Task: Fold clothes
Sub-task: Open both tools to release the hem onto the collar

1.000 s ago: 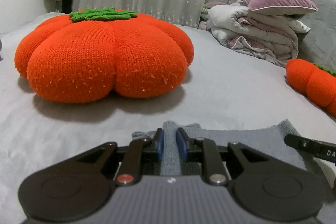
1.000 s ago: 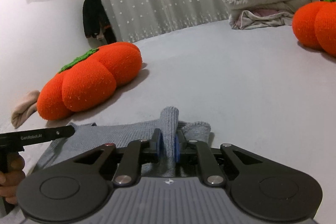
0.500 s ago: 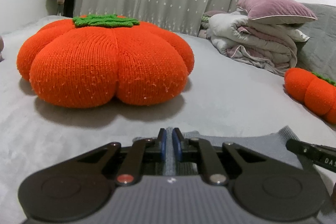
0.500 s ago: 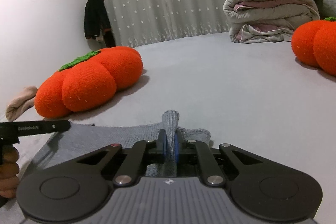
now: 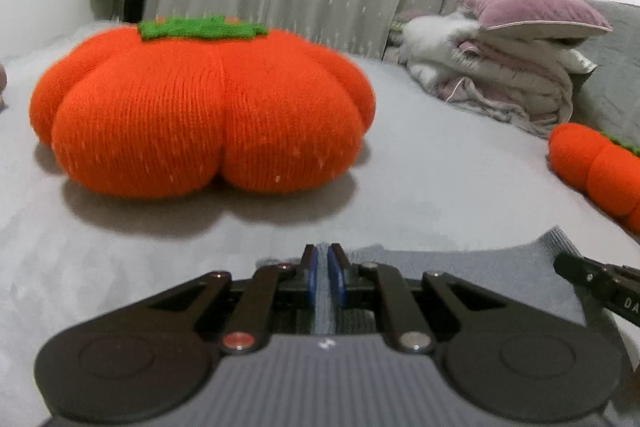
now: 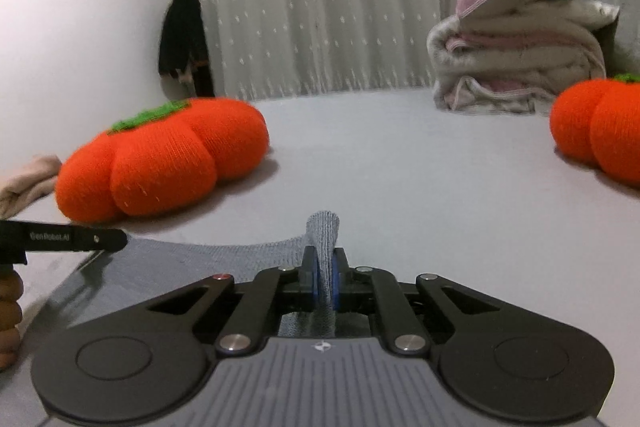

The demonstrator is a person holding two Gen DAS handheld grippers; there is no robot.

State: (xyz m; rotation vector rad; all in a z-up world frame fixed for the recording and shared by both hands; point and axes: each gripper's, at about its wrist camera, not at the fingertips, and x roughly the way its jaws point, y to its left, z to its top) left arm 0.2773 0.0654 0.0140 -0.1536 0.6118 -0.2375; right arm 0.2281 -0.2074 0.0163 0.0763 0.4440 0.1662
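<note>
A grey-blue knitted garment (image 5: 460, 275) lies on the grey bed, stretched between both grippers. My left gripper (image 5: 322, 267) is shut on one corner of it, the fabric pinched between the blue pads. My right gripper (image 6: 323, 269) is shut on the other corner of the garment (image 6: 224, 255), and a fold of knit sticks up above its pads. The right gripper's tip (image 5: 596, 279) shows at the right edge of the left wrist view. The left gripper's tip (image 6: 68, 241) shows at the left of the right wrist view.
A large orange pumpkin cushion (image 5: 200, 115) sits just ahead on the bed (image 5: 440, 179). A second orange cushion (image 6: 600, 131) lies at the right. Folded blankets with a purple pillow (image 6: 516, 67) are stacked at the back. A curtain hangs behind.
Both grippers have closed tighter on the garment corners and lifted, pulling the top edge taut. The views have tilted up slightly.
</note>
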